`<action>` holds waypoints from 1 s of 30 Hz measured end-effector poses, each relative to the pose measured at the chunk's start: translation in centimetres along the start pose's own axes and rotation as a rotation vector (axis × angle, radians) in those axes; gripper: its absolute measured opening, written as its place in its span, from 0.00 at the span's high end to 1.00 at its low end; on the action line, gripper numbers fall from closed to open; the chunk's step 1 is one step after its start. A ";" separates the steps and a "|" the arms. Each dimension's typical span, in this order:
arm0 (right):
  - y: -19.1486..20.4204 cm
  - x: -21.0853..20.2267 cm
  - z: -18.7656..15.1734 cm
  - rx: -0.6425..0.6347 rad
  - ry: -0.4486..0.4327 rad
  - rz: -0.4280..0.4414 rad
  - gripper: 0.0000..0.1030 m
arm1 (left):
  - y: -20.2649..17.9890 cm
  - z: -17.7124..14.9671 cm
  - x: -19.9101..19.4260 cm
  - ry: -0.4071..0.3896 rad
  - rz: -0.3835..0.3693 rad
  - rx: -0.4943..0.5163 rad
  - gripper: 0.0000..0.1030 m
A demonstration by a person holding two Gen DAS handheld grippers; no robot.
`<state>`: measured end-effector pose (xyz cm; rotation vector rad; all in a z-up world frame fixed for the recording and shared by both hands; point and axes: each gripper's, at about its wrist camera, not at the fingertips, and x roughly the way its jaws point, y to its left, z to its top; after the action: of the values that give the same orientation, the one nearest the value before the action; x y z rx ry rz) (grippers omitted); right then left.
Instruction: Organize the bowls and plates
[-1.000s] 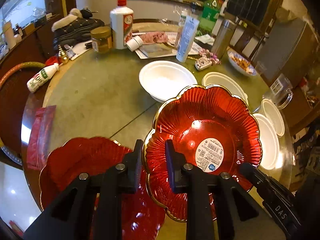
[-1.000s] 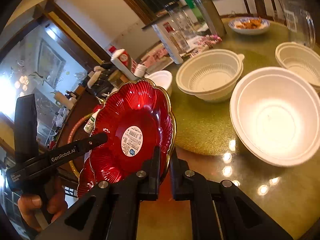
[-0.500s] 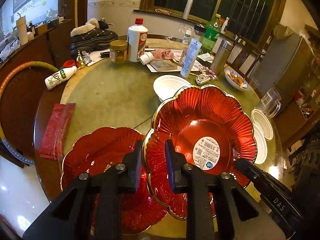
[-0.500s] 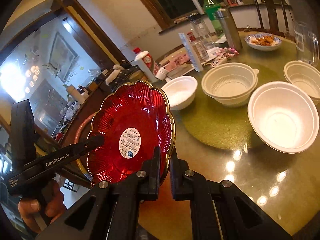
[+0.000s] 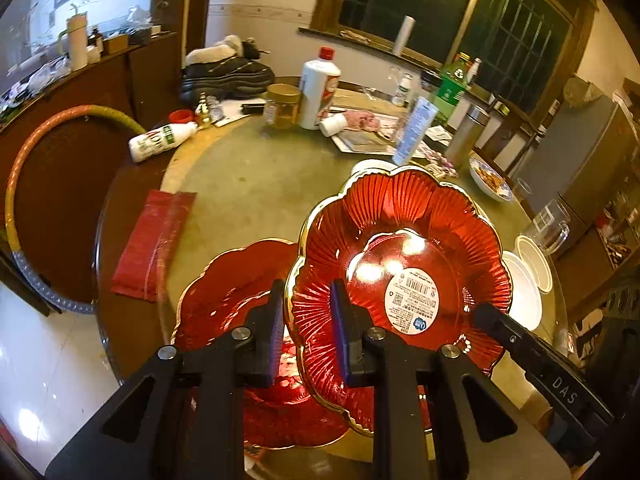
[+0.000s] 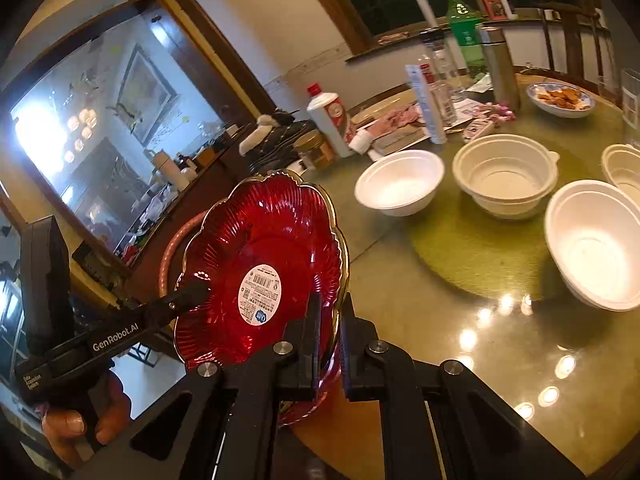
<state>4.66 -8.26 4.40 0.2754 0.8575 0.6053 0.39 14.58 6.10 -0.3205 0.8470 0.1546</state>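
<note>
I hold one red plate [image 5: 400, 256] with both hands: my left jaws [image 5: 306, 338] are clamped on its gold edge at the bottom middle of the left view, and my right jaws [image 6: 330, 340] are squeezed tight on the other edge, low in the right view. A moment ago the plate was lower and farther out over the surface [image 5: 248, 184]; now it has come up and toward me, and it hangs tipped above the second red plate [image 5: 224, 300], which lies flat at the lower left of the left view. I think that means this plate is about to go on top of that one, to make a stack. The plate below sits close to the round edge of the surface, so I must not push it off. Farther away, in the right half of the right view, the white bowls [image 6: 400, 182] sit apart, with open room between. Bottles [image 5: 320, 88] crowd the far side.
</note>
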 end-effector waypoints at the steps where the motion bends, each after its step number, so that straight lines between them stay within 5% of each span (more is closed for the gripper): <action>1: 0.2 0.3 -0.1 -0.003 0.005 0.002 0.93 | 0.4 -0.2 0.0 -0.001 0.004 -0.009 0.82; 30: 2.9 5.2 -2.6 -0.086 0.120 0.011 0.93 | 5.3 -5.0 1.0 0.007 0.066 -0.132 0.82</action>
<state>4.16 -2.86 0.84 0.1668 0.9429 0.6724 -3.88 17.89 1.13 -0.4168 0.8562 0.2713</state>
